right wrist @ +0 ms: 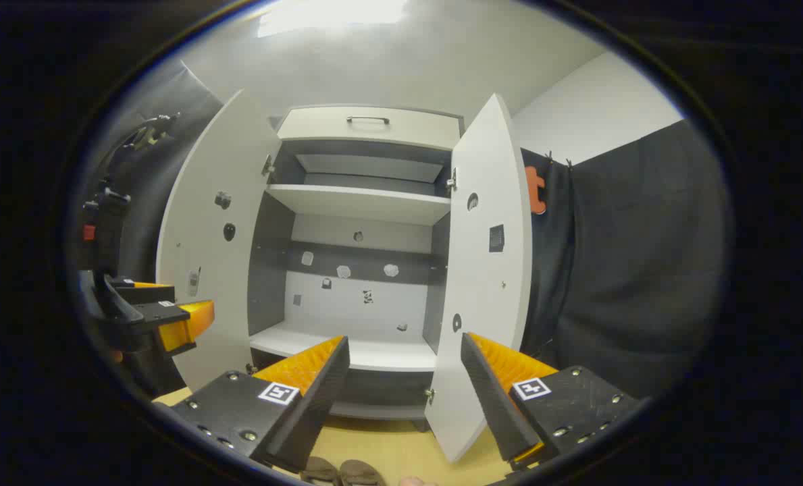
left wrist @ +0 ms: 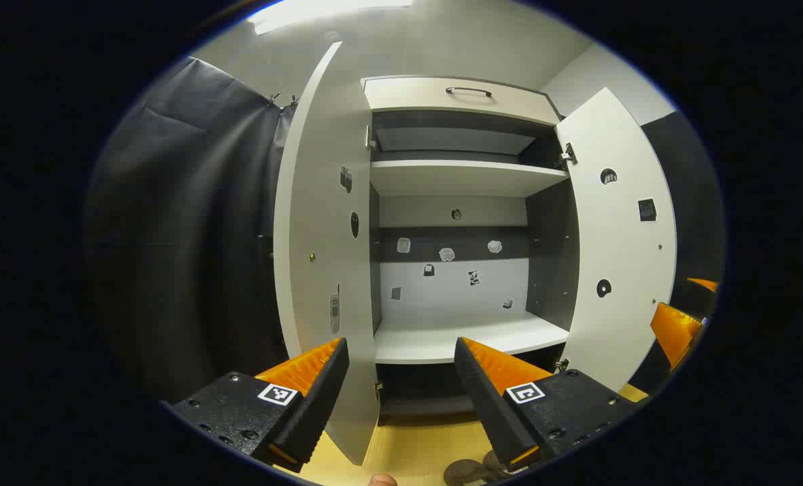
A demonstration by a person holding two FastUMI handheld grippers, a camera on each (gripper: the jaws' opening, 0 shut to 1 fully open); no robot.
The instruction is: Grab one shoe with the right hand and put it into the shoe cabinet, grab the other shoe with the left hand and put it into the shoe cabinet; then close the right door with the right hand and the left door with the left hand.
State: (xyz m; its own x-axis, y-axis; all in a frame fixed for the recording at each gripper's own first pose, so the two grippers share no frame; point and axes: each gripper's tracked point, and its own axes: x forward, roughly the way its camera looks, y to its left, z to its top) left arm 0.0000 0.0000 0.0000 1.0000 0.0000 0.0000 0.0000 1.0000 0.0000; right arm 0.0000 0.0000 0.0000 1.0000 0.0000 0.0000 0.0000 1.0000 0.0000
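Looking straight into the shoe cabinet (left wrist: pixel 462 223) from both gripper views, I'm seeing both doors standing wide open. Left door (left wrist: pixel 320 256) is swinging out at the cabinet's left side, right door (left wrist: pixel 617 243) at its right side. Lower shelf (left wrist: pixel 469 337) and upper shelf (left wrist: pixel 465 177) inside the cabinet are showing bare white boards; small stickers are dotting the cabinet's back panel and both doors. A drawer with a dark handle (left wrist: pixel 469 91) is sitting above the cabinet opening.

I'm holding the left gripper (left wrist: pixel 401 398) in front of the cabinet, fingers spread, gripping nothing. Right gripper (right wrist: pixel 404 398) is likewise facing the cabinet, fingers spread and gripping nothing.

Shoes (right wrist: pixel 344 471) are lying on the yellow floor (right wrist: pixel 387 439) in front of the cabinet, below the grippers, side by side and partly cut off; same pair is showing at the bottom of the left gripper view (left wrist: pixel 472 471).
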